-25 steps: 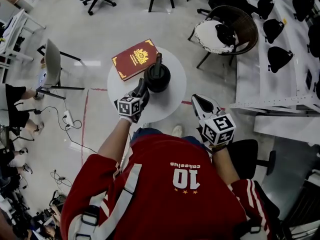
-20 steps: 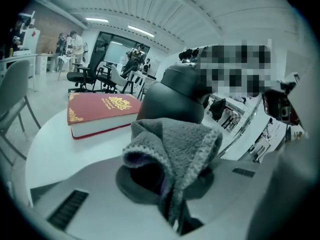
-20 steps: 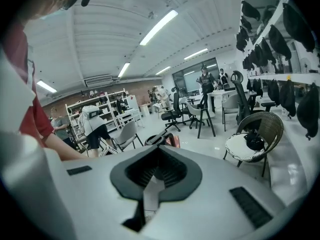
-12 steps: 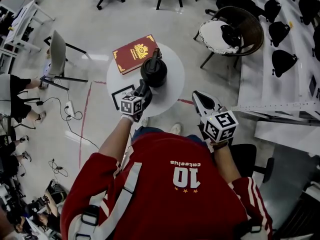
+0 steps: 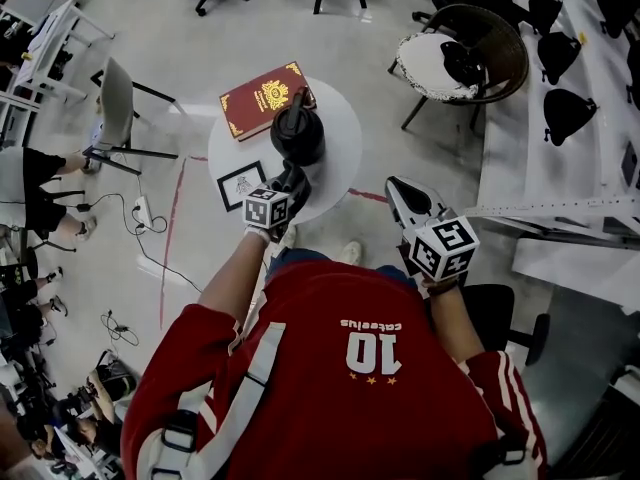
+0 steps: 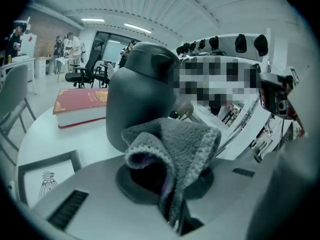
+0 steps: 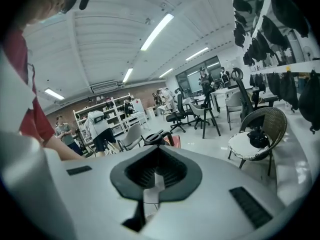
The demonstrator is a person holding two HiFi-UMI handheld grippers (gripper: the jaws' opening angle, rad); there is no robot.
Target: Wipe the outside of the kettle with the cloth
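Kettle [image 5: 297, 136] is stood mid-table. At its 6 o'clock, the grey cloth [image 6: 185, 144] is clamped in the left gripper [image 5: 290, 183]. The right gripper [image 5: 405, 200] is held closed and empty. The approach step is judged in hand; next, the cloth must be pressed against the kettle wall.

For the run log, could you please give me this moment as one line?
left gripper: shut on cloth, beside kettle, contact unclear | right gripper: shut, empty, off table | kettle: upright on table
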